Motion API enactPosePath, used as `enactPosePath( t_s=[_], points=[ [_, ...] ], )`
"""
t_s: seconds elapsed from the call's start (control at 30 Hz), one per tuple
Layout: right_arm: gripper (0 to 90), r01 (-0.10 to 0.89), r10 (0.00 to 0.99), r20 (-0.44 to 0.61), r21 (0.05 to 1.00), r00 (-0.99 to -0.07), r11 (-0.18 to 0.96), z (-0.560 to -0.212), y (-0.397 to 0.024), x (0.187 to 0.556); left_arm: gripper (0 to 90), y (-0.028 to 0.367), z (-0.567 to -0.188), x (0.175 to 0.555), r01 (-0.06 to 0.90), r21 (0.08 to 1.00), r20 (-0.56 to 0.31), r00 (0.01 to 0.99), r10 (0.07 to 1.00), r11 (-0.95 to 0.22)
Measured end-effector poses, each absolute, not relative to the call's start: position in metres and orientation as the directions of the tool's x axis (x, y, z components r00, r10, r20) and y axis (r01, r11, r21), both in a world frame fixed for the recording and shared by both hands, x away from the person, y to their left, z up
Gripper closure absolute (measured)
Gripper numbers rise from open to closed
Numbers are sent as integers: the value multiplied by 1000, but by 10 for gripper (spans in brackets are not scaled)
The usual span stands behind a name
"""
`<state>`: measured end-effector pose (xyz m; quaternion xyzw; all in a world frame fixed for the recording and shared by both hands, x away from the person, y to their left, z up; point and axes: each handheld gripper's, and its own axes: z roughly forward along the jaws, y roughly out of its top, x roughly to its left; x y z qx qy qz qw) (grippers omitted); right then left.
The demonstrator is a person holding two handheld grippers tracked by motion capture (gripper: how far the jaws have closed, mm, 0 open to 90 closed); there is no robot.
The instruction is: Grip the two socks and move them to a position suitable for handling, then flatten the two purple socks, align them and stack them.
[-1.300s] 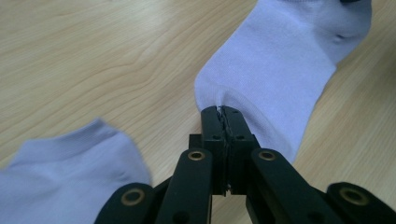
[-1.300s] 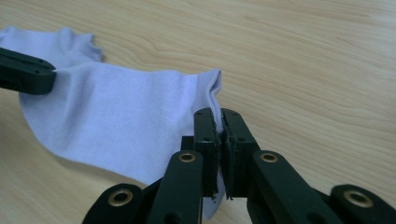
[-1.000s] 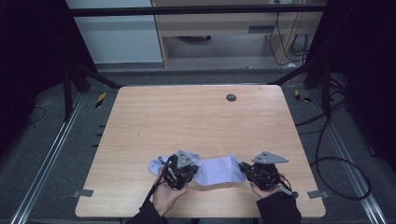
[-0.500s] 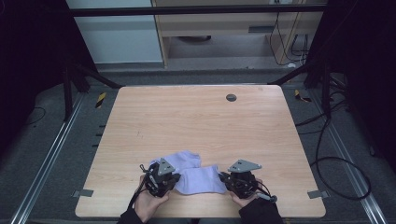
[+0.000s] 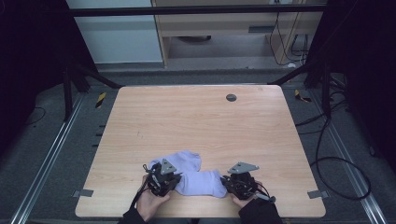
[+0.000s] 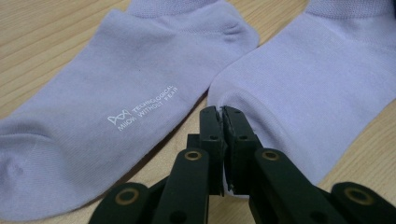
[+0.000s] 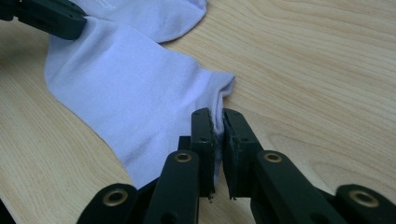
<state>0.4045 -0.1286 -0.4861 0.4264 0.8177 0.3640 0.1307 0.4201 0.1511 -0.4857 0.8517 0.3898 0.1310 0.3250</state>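
Reading "TECHNOLOGICAL", lilac sock (image 6: 107, 112) (white print)

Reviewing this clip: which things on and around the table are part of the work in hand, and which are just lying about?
In the job:
- near lilac sock, pinched at its ends by both grippers
- left gripper
- right gripper
- printed lilac sock, lying flat beside it

Lying about:
- dark round cap at the far side of the wooden table
- cables on the floor
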Motion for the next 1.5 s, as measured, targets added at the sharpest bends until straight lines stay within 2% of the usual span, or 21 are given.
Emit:
enactPosePath(
  t_s=[0.3, 0.4, 0.53, 0.77, 0.93, 1.13, 1.5],
  points=[
    [726, 587, 801, 83, 725, -593, 359, -484, -133, 405, 765, 160, -475, 415, 563, 689, -31, 653, 757, -457],
    [664, 565, 807, 82, 755, -585, 333, -480, -134, 406, 712, 166, -468, 415, 551, 712, -29, 642, 766, -435],
    [585, 534, 813, 90, 794, -575, 290, -474, -136, 411, 641, 181, -459, 419, 540, 743, -18, 606, 796, -395],
    [508, 509, 819, 102, 824, -565, 249, -464, -135, 426, 530, 213, -457, 438, 553, 762, 4, 517, 856, -338],
    [471, 498, 822, 108, 836, -560, 229, -458, -130, 439, 490, 231, -458, 447, 556, 766, 33, 466, 884, -322],
    [433, 509, 819, 115, 829, -562, 232, -453, -111, 462, 469, 247, -463, 457, 581, 760, 24, 424, 906, -292],
    [445, 546, 797, 114, 784, -594, 295, -469, -65, 489, 475, 244, -473, 463, 603, 731, 20, 447, 894, -318]
  ],
)
